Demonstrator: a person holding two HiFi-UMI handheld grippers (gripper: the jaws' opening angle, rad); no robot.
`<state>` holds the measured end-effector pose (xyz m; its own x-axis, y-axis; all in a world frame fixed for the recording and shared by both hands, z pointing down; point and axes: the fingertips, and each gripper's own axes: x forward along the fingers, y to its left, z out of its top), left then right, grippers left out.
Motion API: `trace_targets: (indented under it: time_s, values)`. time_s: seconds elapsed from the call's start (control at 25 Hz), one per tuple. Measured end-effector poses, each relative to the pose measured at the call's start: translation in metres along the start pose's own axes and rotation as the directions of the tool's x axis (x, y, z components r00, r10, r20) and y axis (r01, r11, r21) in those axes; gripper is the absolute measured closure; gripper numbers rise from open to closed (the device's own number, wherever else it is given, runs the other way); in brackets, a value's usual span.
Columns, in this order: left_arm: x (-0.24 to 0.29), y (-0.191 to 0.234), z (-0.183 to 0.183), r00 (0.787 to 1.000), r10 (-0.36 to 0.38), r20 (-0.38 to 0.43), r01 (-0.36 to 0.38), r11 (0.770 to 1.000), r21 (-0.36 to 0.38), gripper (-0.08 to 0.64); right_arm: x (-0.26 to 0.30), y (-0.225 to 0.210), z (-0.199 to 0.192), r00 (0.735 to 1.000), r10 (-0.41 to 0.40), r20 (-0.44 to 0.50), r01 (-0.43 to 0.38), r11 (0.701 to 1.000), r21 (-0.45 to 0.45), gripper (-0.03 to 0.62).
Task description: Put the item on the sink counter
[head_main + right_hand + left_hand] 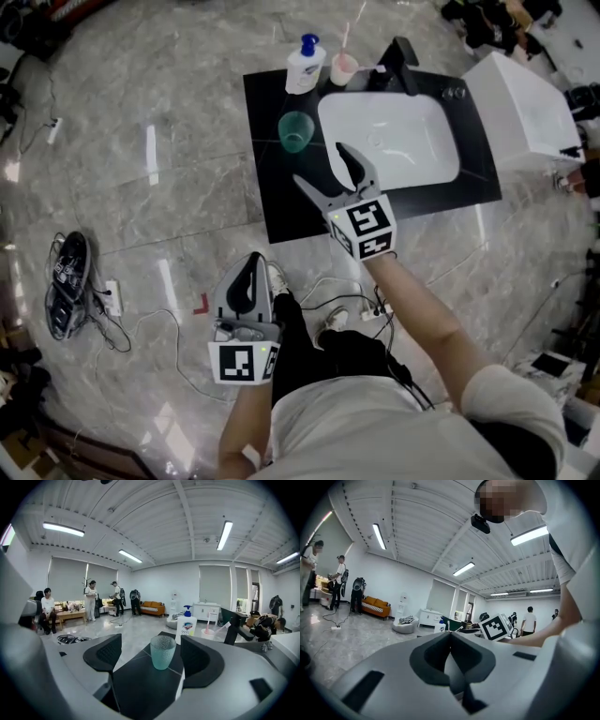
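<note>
Cup (294, 131) sits on the counter (281, 211), right gripper (322, 165) jaws wide on its near side; left gripper (251, 267) pinched together, empty.

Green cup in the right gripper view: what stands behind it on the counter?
Behind the green cup, slightly right, stand a soap bottle and a pink cup. The black counter directly behind it is covered by the cup itself.

The translucent teal plastic cup (294, 131) is dimpled all over. The glossy black counter (281, 202) frames a white basin (394, 141) — the white soap bottle (305, 66) has a blue pump.
</note>
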<state>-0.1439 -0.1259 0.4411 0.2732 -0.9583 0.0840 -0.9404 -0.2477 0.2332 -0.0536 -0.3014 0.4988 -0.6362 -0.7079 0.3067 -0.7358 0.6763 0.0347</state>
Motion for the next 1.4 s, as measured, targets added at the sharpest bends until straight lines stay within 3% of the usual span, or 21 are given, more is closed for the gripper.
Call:
trace_targets:
  time_s: [0.48, 0.64, 0.76, 1.4]
  values:
    - [-0.044, -0.061, 0.044, 0.997, -0.019, 0.079, 0.014, 0.998, 0.067, 0.558, -0.084, 0.033, 0.034, 0.996, 0.067, 0.063, -0.067, 0.998, 0.002, 0.201]
    - [-0.053, -0.078, 0.061, 0.994, -0.025, 0.111, 0.015, 0.996, 0.089, 0.558, -0.11, 0.03, 0.048, 0.995, 0.053, 0.086, -0.052, 0.999, -0.014, 0.262]
    - [-0.063, -0.089, 0.066, 0.992, -0.027, 0.126, 0.014, 0.995, 0.1, 0.558, -0.126, 0.025, 0.054, 0.994, 0.026, 0.106, -0.024, 1.0, -0.019, 0.387]
    - [-0.102, -0.136, 0.071, 0.988, -0.007, 0.152, -0.013, 0.991, 0.133, 0.558, -0.209, -0.002, 0.067, 0.988, -0.006, 0.157, 0.007, 1.0, -0.001, 0.525]
